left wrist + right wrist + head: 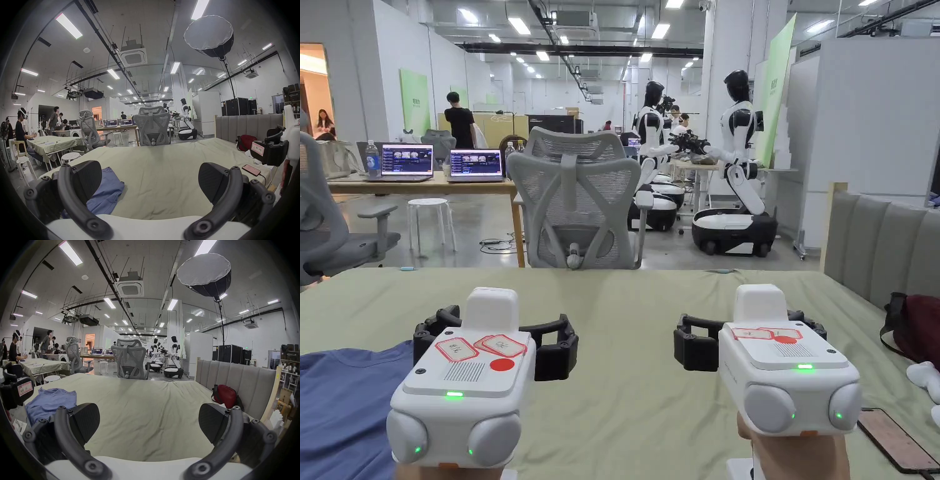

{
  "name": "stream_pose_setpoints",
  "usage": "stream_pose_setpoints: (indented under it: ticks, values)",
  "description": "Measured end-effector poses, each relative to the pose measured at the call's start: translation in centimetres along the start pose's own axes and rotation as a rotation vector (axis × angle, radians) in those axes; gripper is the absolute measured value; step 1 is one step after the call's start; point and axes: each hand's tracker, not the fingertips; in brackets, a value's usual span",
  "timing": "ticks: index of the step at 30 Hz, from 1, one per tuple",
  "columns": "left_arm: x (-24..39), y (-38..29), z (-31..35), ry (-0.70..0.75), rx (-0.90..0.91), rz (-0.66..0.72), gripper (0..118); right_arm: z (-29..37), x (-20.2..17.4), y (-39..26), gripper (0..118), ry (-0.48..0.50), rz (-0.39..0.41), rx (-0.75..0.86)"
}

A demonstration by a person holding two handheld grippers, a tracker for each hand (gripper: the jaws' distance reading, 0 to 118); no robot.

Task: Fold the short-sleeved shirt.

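Observation:
A blue short-sleeved shirt [344, 406] lies crumpled on the green-covered bed [637, 375] at the near left. It also shows in the left gripper view as the shirt [107, 194] and in the right gripper view as the shirt [52, 402]. My left gripper [495, 340] hovers above the bed just right of the shirt, jaws wide apart and empty; its own view shows the left gripper [150, 180] open. My right gripper [750, 331] is held level farther right over bare sheet, also open; its own view shows the right gripper [149, 420] with nothing between the jaws.
A padded headboard [881, 244] borders the bed on the right, with a dark red bag [915, 328] against it and a phone [894, 437] near the front right. A grey office chair [575, 200] stands beyond the far edge. Desks, laptops, people and humanoid robots [737, 169] stand farther off.

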Motion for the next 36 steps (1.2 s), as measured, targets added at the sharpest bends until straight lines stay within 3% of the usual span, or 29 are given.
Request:
stream_pose_setpoints:
  ticks: [4, 5, 6, 7, 8, 9, 10, 12, 16, 20, 26, 29, 36]
  values:
    - [0.0, 0.0, 0.0, -0.007, 0.001, -0.001, 118, 0.1, 0.1, -0.1, 118, -0.007, -0.003, -0.002]
    - [0.1, 0.0, 0.1, -0.009, 0.000, -0.004, 115, 0.2, 0.1, -0.1, 110, -0.008, -0.004, -0.006]
    - [0.1, 0.0, 0.2, -0.026, 0.002, -0.003, 99, 0.4, 0.2, 0.0, 87, 0.004, -0.006, -0.005]
    - [0.1, 0.1, 0.4, -0.044, 0.004, 0.001, 66, 0.4, 0.1, 0.0, 49, 0.004, -0.004, -0.004]
    - [0.2, 0.2, 0.4, -0.046, 0.005, -0.004, 0, 0.4, 0.0, 0.1, 0, -0.027, 0.020, -0.007]
    - [0.5, 0.0, 0.8, -0.096, 0.006, -0.036, 0, 0.4, -0.1, 0.0, 0, -0.086, 0.050, 0.003]
    - [0.0, -0.2, 1.3, 0.022, 0.014, -0.066, 0, 0.7, 0.0, 0.1, 0, -0.104, 0.048, 0.028]
    - [0.0, 0.0, 1.1, -0.095, -0.004, -0.021, 0, 1.0, 0.6, 0.5, 0, -0.041, 0.010, 0.023]
    - [-0.1, 0.4, 0.8, -0.037, 0.010, -0.039, 0, 0.5, 0.2, 1.3, 0, -0.067, 0.009, 0.027]
    - [-3.9, 0.6, 1.6, 0.049, -0.001, -0.026, 0, -0.3, -3.6, 2.1, 0, 0.034, 0.002, 0.028]
    - [-13.8, 0.7, 4.5, 0.284, -0.037, -0.011, 0, -0.3, -14.6, 1.8, 0, 0.313, 0.023, 0.011]
    - [-17.6, 0.4, 6.3, 0.365, -0.044, 0.030, 0, -0.2, -18.7, 1.1, 0, 0.404, 0.061, -0.007]
    - [-20.3, -0.8, 5.6, 0.413, -0.104, 0.033, 0, -1.4, -21.2, 0.4, 0, 0.467, 0.068, -0.054]
